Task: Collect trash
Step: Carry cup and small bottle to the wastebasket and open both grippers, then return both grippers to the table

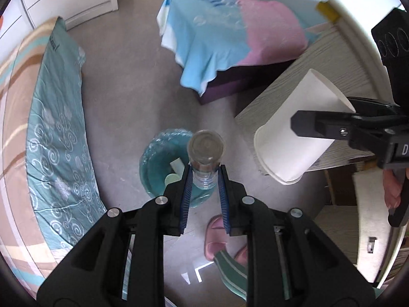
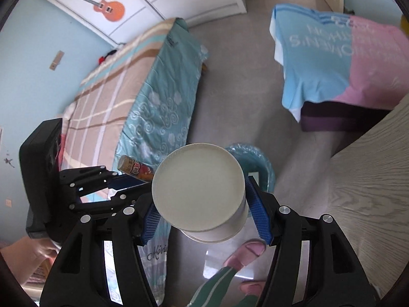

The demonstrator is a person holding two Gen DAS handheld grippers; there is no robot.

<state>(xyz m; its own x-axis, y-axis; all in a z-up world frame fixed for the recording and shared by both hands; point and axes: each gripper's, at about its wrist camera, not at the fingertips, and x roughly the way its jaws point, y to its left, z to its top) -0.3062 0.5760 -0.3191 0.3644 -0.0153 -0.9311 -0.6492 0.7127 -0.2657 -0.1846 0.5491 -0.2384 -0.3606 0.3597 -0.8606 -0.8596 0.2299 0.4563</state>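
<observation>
Trash is nearly home: the left gripper (image 1: pixel 204 176) clamps a plastic bottle (image 1: pixel 205 151) by its neck over the lined bin (image 1: pixel 156 158), the right gripper (image 2: pixel 204 204) holds a paper cup (image 2: pixel 199 186) just above it, neither dropped yet.

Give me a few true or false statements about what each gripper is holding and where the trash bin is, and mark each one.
1. The left gripper holds a bottle. True.
2. The right gripper is empty. False: its fingers clamp a white paper cup.
3. The bin stands on the floor below both grippers. True.
4. The bin is bare, with no liner. False: a blue plastic bag lines it.
5. The cup is full of liquid. False: it is held mouth down and tilted, its base toward the right wrist camera, and nothing spills.
</observation>
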